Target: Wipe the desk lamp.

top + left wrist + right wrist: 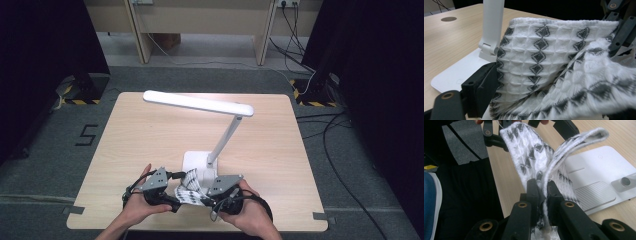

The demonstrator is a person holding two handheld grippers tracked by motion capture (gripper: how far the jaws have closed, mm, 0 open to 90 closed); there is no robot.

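Observation:
A white waffle cloth (189, 193) with dark diamonds hangs between my two grippers at the table's front edge, just before the lamp base (195, 162). My right gripper (543, 187) is shut on one edge of the cloth (529, 150), which rises folded toward the left gripper (529, 127). In the left gripper view the cloth (544, 62) lies against my left jaw and covers the other jaw; my left gripper (524, 95) seems shut on a thick fold. The right gripper (621, 27) shows at the upper right there. Both hands sit close together in the high view.
The white desk lamp's arm (226, 137) leans up right to a long head (197, 103) over the wooden table (145, 135). Its base (599, 170) lies right beside the cloth. A wooden desk (200, 20) and floor cables (325, 130) lie beyond.

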